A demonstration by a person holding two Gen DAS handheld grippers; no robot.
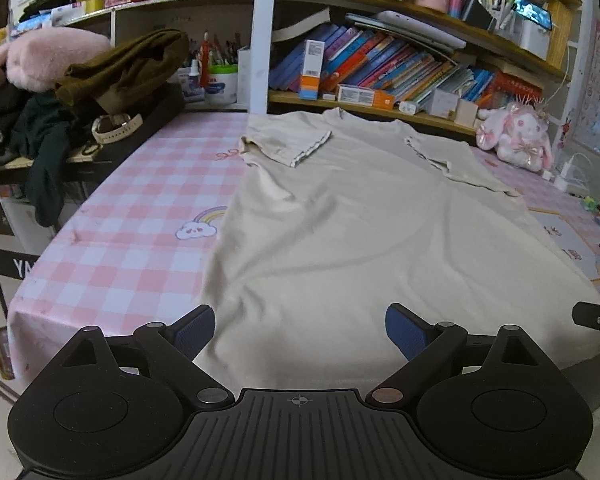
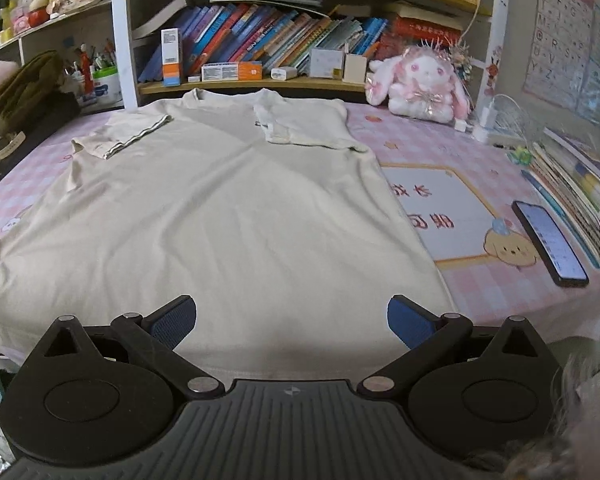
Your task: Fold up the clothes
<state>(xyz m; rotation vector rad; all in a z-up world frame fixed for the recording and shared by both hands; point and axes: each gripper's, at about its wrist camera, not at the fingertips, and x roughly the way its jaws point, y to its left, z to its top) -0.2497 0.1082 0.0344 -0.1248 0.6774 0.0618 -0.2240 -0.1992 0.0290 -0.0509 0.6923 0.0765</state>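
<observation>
A beige T-shirt (image 1: 360,232) (image 2: 220,216) lies flat on the pink checked table, collar toward the bookshelf and hem at the near edge. Both short sleeves are folded inward onto the chest; the left sleeve (image 1: 288,144) (image 2: 124,136) shows a pale trim, the right sleeve (image 1: 456,160) (image 2: 304,124) lies over the shoulder. My left gripper (image 1: 300,330) hovers open over the hem's left part, blue pads wide apart, holding nothing. My right gripper (image 2: 292,320) is open over the hem's right part, also empty. A piece of the right gripper (image 1: 596,318) shows at the left wrist view's right edge.
A pile of dark clothes (image 1: 80,92) and a watch (image 1: 116,128) sit at the table's left. A pink plush rabbit (image 2: 420,80) sits at the back right, by a white charger (image 2: 484,120). A phone (image 2: 550,244) and stacked books (image 2: 580,184) lie at right. Bookshelves (image 2: 260,36) stand behind.
</observation>
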